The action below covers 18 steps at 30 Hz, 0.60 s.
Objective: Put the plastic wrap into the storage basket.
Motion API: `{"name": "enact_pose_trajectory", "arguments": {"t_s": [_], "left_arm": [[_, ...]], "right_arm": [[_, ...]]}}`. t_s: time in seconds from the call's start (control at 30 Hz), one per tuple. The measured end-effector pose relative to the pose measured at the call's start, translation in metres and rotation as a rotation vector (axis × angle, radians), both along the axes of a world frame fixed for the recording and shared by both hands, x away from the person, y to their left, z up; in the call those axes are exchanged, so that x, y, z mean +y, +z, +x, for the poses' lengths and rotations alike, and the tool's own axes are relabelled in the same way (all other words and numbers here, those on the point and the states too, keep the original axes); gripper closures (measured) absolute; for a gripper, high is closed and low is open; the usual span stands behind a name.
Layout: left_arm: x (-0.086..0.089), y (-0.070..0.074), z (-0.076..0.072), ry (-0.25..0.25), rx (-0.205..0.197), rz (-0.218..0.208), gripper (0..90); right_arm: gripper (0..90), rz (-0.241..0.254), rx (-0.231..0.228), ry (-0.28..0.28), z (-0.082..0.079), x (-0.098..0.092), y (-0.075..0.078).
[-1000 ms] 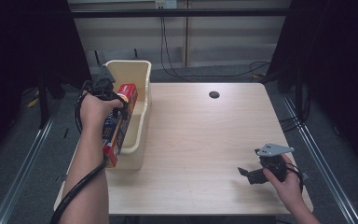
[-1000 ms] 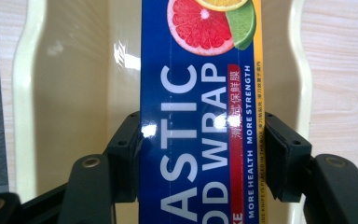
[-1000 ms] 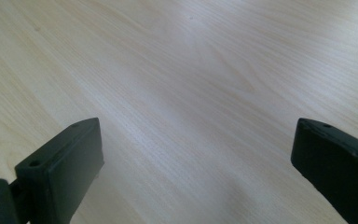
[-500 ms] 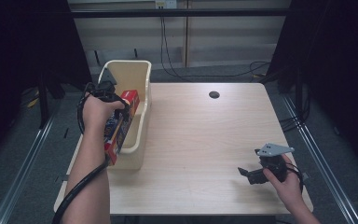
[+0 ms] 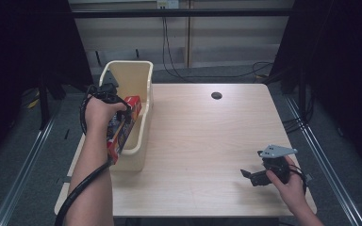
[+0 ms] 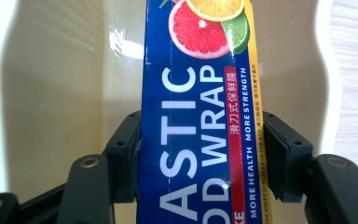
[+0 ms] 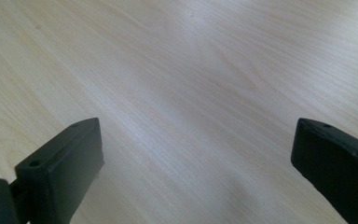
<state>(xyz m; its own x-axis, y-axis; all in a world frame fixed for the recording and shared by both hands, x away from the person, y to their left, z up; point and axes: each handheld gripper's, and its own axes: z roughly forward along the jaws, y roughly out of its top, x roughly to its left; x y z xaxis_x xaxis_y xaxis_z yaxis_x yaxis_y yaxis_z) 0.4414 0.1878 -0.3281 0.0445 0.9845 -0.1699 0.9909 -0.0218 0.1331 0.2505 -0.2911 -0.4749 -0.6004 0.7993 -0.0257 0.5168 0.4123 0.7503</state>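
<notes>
Wooden table (image 5: pixel 202 141), cream bin (image 5: pixel 143 80) at its left edge.
Left gripper (image 6: pixel 200 154) pinches the plastic wrap box (image 6: pixel 198 116), its ends cropped; right gripper (image 7: pixel 196 154) spread wide.

We see a table (image 5: pixel 193 141) with a bin (image 5: pixel 136 80) standing at its far left edge. A plastic wrap box (image 5: pixel 122 127) leans in the bin, its upper end above the near rim, clamped by the left gripper (image 6: pixel 200 158). The right gripper (image 5: pixel 264 174) rests near the table's front right corner, well apart from the bin.
</notes>
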Motion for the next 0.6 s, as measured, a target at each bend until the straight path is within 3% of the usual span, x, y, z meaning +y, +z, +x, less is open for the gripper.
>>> {"name": "enact_pose_trajectory", "arguments": {"t_s": [0.2, 0.6], "left_arm": [[-0.0012, -0.0051, 0.0022, -0.012, 0.012, 0.019, 39.9], [-0.0019, -0.009, 0.0041, -0.009, 0.031, 0.01, 39.8]], "right_arm": [[2.0, -0.008, 0.004, 0.001, -0.0002, 0.0011, -0.0005], [2.0, -0.014, 0.005, 0.0, 0.0, 0.0007, -0.0006]]}}
